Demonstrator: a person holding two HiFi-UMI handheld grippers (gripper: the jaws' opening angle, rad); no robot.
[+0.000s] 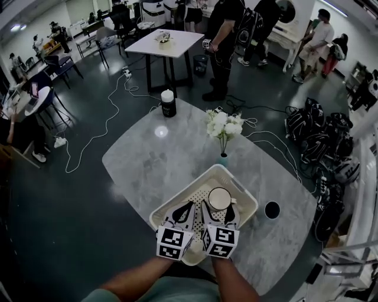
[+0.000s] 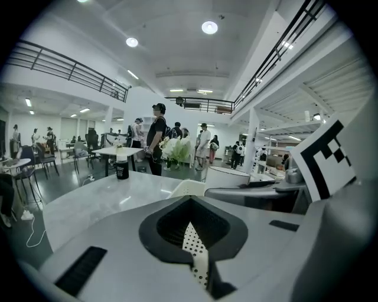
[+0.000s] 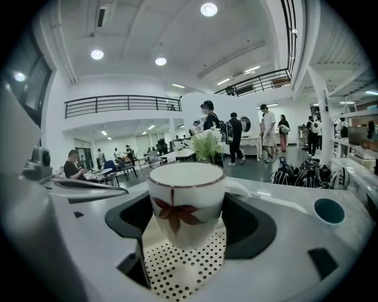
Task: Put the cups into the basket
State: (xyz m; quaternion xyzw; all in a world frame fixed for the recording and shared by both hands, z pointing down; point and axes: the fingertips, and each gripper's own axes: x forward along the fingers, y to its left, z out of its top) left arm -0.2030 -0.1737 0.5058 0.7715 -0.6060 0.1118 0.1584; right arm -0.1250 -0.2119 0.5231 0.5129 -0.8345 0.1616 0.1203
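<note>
Near half of basket (image 1: pixel 247 199) hidden under left gripper (image 1: pixel 189 206) and right gripper (image 1: pixel 219 209); base of cup (image 1: pixel 219 197) hidden too. forearms (image 1: pixel 137 282) cut off at 6 o'clock. Label on black canister (image 1: pixel 168 104) too small to read.

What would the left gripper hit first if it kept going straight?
Probably the far wall of the basket, right ahead of the left gripper. Depth is hard to judge.

1. An open, office-like work hall: a white table (image 1: pixel 168 42) stood at top centre and chairs (image 1: pixel 59 63) at upper left, on a dark polished floor (image 1: pixel 59 206).
2. People (image 1: pixel 227 35) stood in groups along the top edge; others sat at desks at far left.
3. Cables (image 1: pixel 106 121) trailed across the floor, and backpacks (image 1: pixel 319 138) lay heaped at right.
4. A railed mezzanine (image 3: pixel 118 104) and recessed ceiling lights (image 3: pixel 208 9) crossed the upper part of the right gripper view.
</note>
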